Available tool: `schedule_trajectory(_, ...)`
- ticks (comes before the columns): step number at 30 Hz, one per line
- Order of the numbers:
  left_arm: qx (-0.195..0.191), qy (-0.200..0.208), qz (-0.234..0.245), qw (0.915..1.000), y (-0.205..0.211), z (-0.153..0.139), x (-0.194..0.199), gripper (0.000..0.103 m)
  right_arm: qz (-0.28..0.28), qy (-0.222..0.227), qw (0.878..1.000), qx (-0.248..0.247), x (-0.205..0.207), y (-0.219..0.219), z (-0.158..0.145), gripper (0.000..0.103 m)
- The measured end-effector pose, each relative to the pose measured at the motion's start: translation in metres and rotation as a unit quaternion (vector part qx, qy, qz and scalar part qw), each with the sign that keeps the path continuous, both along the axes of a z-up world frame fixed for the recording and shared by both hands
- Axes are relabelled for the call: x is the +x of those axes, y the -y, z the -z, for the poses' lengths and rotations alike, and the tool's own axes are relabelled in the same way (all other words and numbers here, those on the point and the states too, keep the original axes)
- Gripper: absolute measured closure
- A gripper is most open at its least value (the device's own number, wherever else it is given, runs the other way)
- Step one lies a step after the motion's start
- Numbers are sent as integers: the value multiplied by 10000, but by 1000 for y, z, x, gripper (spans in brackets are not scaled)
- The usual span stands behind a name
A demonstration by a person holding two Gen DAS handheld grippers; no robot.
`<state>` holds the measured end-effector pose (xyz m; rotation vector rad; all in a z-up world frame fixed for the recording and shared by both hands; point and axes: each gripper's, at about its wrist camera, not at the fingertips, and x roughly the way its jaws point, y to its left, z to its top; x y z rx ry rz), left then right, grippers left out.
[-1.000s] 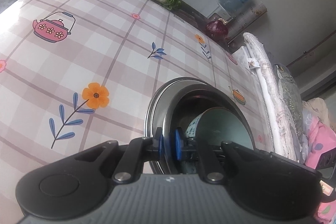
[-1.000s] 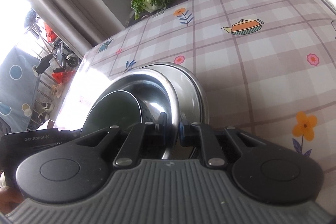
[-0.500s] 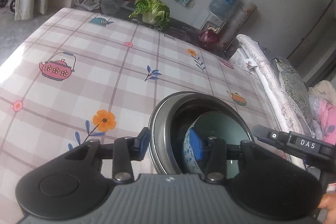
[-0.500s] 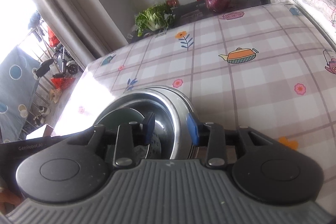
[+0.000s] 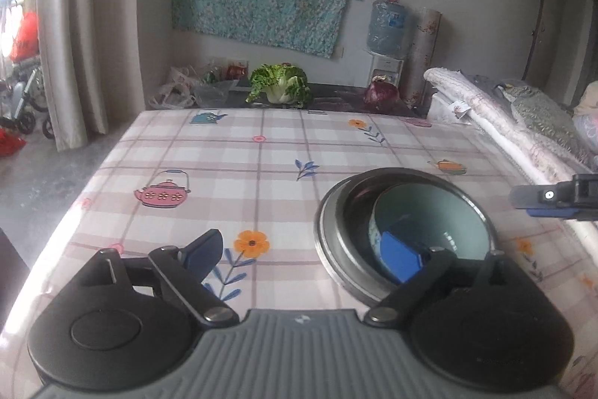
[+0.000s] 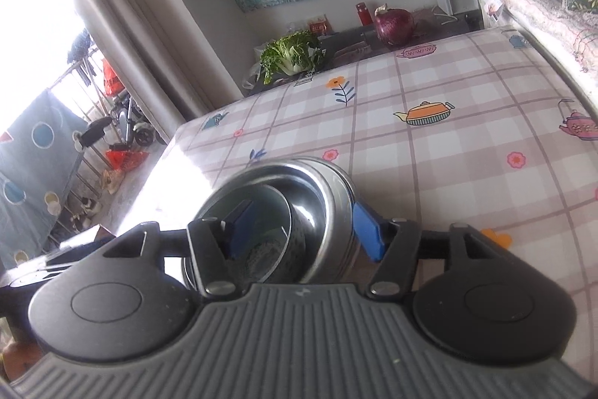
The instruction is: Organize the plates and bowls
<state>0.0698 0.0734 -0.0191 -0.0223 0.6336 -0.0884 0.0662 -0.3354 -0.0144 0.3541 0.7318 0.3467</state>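
Because the nested stack now sits on the checked cloth of the desk (image 5: 261, 152) with nothing pressing on it, both tools look to have finished a two-sided carry and let go: the left tool (image 5: 302, 255) has just been opening its jaws and stands released, one blue pad out over the cloth and the other over the pale blue bowl (image 5: 441, 223), touching neither rim. That bowl lies inside the steel bowl (image 5: 336, 234), which rests on a flat steel plate (image 6: 338, 174), small inside large, likely to save room. From the right, the right tool (image 6: 299, 230) has also just been opening and straddles the steel rim without clamping it. Far behind, a cabbage (image 5: 280, 86) and a red onion (image 5: 381, 94) sit on a dark low table beyond the desk.
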Motion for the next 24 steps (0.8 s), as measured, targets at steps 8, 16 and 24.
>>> schedule_trajectory(8,399,282,-18,9988,16,11,-46,2,-157,297,9941,-1028,-49,-14,3,21)
schedule_trajectory(16,290,34,301,9991,45,16,-79,0,-216,409,9921,-1169,-93,-25,4,4)
schedule_trajectory(24,466,-12,-230,9986,60,1,-91,0,-29,437,9916,-1215,-120,-18,-6,1)
